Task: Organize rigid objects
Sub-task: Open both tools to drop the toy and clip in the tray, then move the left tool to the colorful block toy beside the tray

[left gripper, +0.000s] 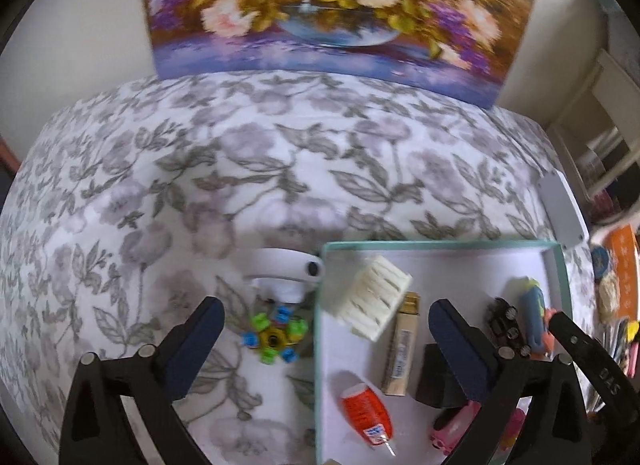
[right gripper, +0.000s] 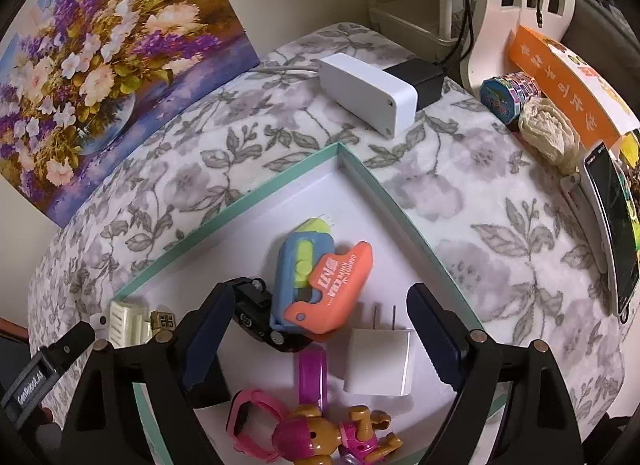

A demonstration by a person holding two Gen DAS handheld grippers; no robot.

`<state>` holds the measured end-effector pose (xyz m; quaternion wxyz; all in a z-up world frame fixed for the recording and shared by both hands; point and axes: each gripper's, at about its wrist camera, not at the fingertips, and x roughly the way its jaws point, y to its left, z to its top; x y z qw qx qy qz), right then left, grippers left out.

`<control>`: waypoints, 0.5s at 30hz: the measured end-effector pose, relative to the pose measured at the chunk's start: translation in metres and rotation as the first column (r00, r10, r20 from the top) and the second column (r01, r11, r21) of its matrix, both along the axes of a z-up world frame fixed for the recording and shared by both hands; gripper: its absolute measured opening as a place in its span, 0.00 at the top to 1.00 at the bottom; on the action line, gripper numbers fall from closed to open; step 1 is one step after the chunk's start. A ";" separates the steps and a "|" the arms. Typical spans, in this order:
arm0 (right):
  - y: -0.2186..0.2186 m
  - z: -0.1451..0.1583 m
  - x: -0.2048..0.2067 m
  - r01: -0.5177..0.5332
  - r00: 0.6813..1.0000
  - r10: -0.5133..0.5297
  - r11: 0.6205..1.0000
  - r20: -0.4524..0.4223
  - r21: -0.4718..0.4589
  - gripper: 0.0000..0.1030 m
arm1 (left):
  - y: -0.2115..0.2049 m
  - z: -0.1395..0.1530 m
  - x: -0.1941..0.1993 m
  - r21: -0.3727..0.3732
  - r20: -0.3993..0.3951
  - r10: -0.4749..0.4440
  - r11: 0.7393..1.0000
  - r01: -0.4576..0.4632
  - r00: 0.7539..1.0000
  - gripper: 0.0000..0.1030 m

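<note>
Green-edged tray [left gripper: 440, 244] sat right of your spread, empty left tongs [left gripper: 326, 339]; the spinner toy [left gripper: 274, 335] waited outside, so you should pinch its middle. Your right tongs [right gripper: 320, 339] hung spread over the white plug [right gripper: 378, 361].

Read "CARROT KNIFE" in small white capitals, beside larger white characters too stylised to make out, on the orange toy knife [right gripper: 334, 285]. Read "GenRobot.AI" in white on the black housing of the left tongs [right gripper: 34, 387], seen from the right wrist. Made out "SVG"-like white letters, turned sideways, on the black arm of the right tongs [left gripper: 608, 379]. Saw white characters on the orange box [right gripper: 560, 81], unreadable. Saw print on the red tube [left gripper: 366, 413], too blurred.
</note>
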<state>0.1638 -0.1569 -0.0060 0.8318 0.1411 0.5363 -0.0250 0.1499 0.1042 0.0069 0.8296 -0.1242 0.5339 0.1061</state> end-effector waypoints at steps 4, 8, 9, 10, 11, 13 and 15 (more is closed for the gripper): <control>0.008 0.007 -0.001 -0.018 1.000 0.018 1.000 0.011 0.001 0.14 | 0.018 0.001 -0.004 -0.023 -0.003 0.051 0.998 -0.051 0.999 0.00; 0.017 0.018 -0.004 -0.034 0.999 0.034 0.999 0.036 0.008 0.14 | 0.035 0.007 -0.009 -0.031 0.011 0.091 0.995 -0.091 0.996 0.00; 0.021 0.022 -0.005 -0.042 0.998 0.041 0.999 0.046 0.003 0.14 | 0.039 0.009 -0.011 -0.034 0.015 0.099 0.995 -0.099 0.995 0.00; 0.024 0.026 -0.006 -0.049 0.997 0.049 0.999 0.055 -0.001 0.14 | 0.044 0.012 -0.013 -0.041 0.021 0.111 0.993 -0.110 0.994 0.00; 0.029 0.031 -0.007 -0.060 0.996 0.060 0.998 0.067 -0.005 0.14 | 0.048 0.015 -0.015 -0.045 0.024 0.118 0.992 -0.117 0.993 0.00; 0.036 0.037 -0.009 -0.075 0.994 0.075 0.997 0.080 -0.006 0.14 | 0.057 0.021 -0.021 -0.051 0.034 0.137 0.990 -0.135 0.990 0.00; 0.045 0.044 -0.012 -0.094 0.991 0.094 0.996 0.095 -0.003 0.14 | 0.065 0.027 -0.026 -0.053 0.044 0.152 0.987 -0.150 0.987 0.00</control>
